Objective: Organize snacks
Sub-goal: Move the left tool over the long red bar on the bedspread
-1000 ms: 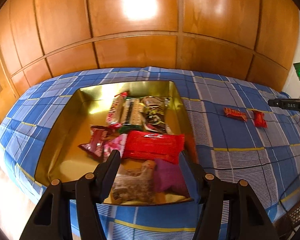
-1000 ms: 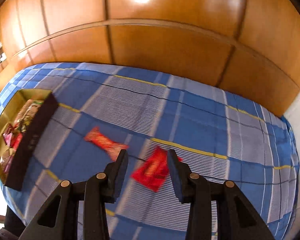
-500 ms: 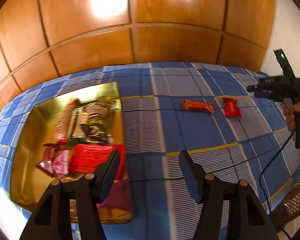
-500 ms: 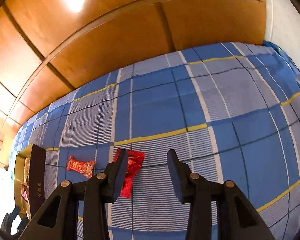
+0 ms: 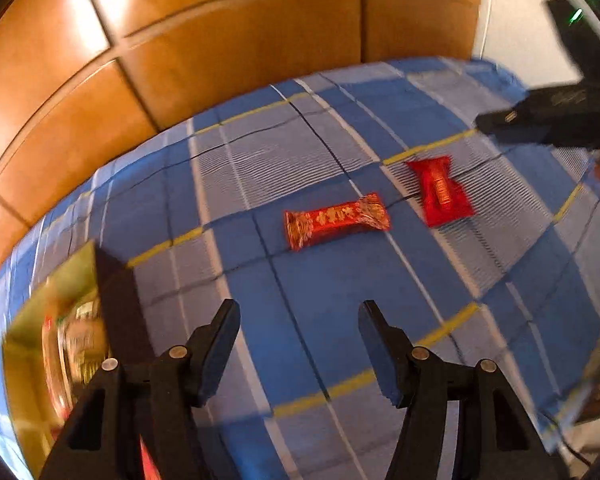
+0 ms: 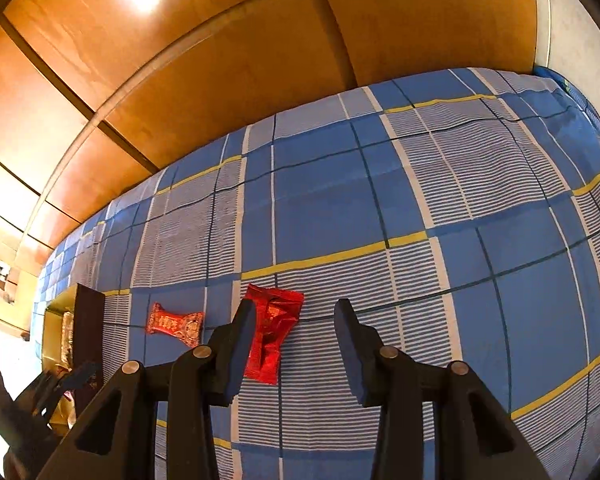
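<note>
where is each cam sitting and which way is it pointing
Left wrist: on the left gripper, looking across the plaid cloth at the patterned red bar and plain red packet; its open fingers show, box at left.
Right wrist: on the right gripper, facing the wooden wall; open fingers show.
Shared: both snacks, cloth, box.

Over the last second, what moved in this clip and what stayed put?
The left gripper swung right, away from the gold snack box, and now faces the patterned red snack bar and the plain red packet. The right gripper drifted right too, so the packet now lies by its left finger. Both grippers stayed open and empty; neither snack shifted on the plaid cloth.
</note>
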